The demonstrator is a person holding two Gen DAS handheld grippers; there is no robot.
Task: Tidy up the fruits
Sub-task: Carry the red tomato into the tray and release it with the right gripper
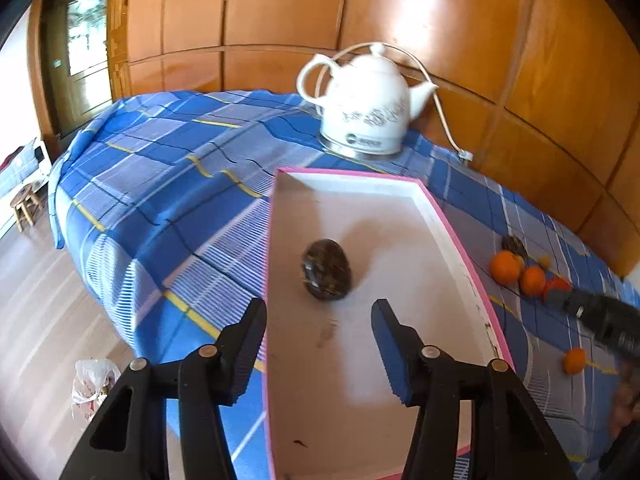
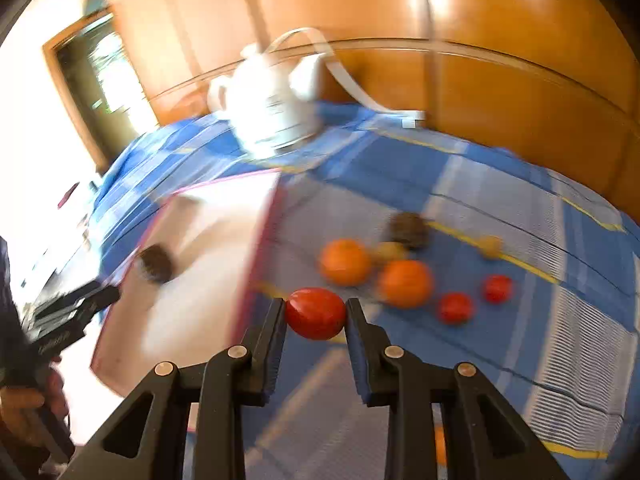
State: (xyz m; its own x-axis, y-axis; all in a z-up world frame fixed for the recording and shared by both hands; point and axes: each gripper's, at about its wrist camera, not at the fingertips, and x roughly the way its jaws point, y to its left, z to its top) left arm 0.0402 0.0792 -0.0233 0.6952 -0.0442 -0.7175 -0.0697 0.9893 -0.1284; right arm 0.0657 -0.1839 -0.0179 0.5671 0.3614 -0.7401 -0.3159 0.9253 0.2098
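One dark fruit (image 1: 327, 270) in my tray (image 1: 404, 188). Right gripper (image 2: 315, 314) clenched on red tomato (image 2: 315, 314); left gripper (image 1: 319, 316) released. Oranges (image 2: 345, 262), tomatoes remain on bench (image 2: 500, 184).

A blue plaid-covered table (image 1: 168, 184) carries a white kettle (image 1: 362, 108), pink-rimmed tray (image 1: 460, 240), oranges (image 1: 505, 267), and what seem tomatoes (image 2: 455, 308).
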